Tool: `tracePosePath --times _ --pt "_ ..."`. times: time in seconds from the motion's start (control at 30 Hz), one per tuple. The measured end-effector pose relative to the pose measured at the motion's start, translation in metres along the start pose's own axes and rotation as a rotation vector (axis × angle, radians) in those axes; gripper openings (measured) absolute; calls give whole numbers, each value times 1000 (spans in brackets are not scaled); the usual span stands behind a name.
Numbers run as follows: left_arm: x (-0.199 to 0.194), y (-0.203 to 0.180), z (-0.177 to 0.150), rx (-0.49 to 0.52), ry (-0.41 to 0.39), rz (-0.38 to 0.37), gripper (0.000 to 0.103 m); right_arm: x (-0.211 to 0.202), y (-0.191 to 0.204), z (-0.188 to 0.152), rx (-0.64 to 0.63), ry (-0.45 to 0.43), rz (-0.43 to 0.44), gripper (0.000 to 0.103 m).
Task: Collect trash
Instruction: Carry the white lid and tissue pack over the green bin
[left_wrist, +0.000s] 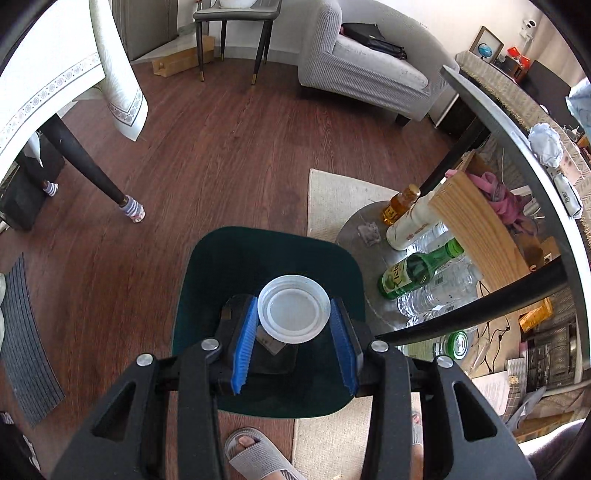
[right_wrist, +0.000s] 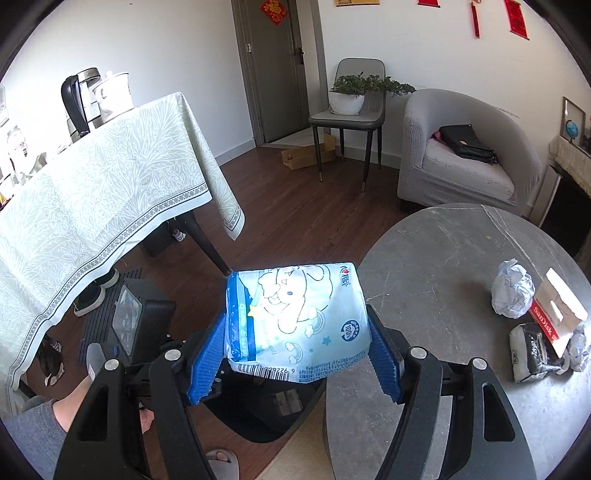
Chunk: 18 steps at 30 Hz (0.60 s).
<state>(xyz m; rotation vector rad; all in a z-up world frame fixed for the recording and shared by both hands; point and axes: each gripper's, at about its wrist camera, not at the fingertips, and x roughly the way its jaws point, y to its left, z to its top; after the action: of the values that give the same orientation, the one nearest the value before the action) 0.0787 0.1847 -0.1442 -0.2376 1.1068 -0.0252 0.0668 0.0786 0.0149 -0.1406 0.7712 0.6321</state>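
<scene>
In the left wrist view my left gripper (left_wrist: 293, 314) is shut on a clear plastic cup (left_wrist: 293, 312), seen bottom-on, held over the open dark green bin (left_wrist: 207, 266) on the floor. In the right wrist view my right gripper (right_wrist: 295, 332) is shut on a light blue tissue pack (right_wrist: 299, 317) with a cartoon print, held beside the round grey table's (right_wrist: 443, 251) left edge, above the dark bin (right_wrist: 258, 417). On that table lie a crumpled white paper ball (right_wrist: 511, 293), a red and white SanDisk card (right_wrist: 554, 310) and a black and white wrapper (right_wrist: 535, 352).
A lower shelf beside the bin holds a green bottle (left_wrist: 417, 271), a white bottle (left_wrist: 410, 223), an amber bottle (left_wrist: 400, 203) and clear plastic bottles (left_wrist: 439, 291). A dining table with a pale cloth (right_wrist: 92, 206), a grey armchair (right_wrist: 465, 155), a chair with a plant (right_wrist: 351, 103) and my slippered foot (left_wrist: 255, 454) are around.
</scene>
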Motion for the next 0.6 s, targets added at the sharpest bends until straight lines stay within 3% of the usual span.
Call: tracePosePath --times 0.37,0.6 --pt "30 6 -15 4 101 -7 44 28 30 2 -39 48 31 71" --pt "23 15 -16 -1 86 -5 49 44 37 1 -41 74 35 71"
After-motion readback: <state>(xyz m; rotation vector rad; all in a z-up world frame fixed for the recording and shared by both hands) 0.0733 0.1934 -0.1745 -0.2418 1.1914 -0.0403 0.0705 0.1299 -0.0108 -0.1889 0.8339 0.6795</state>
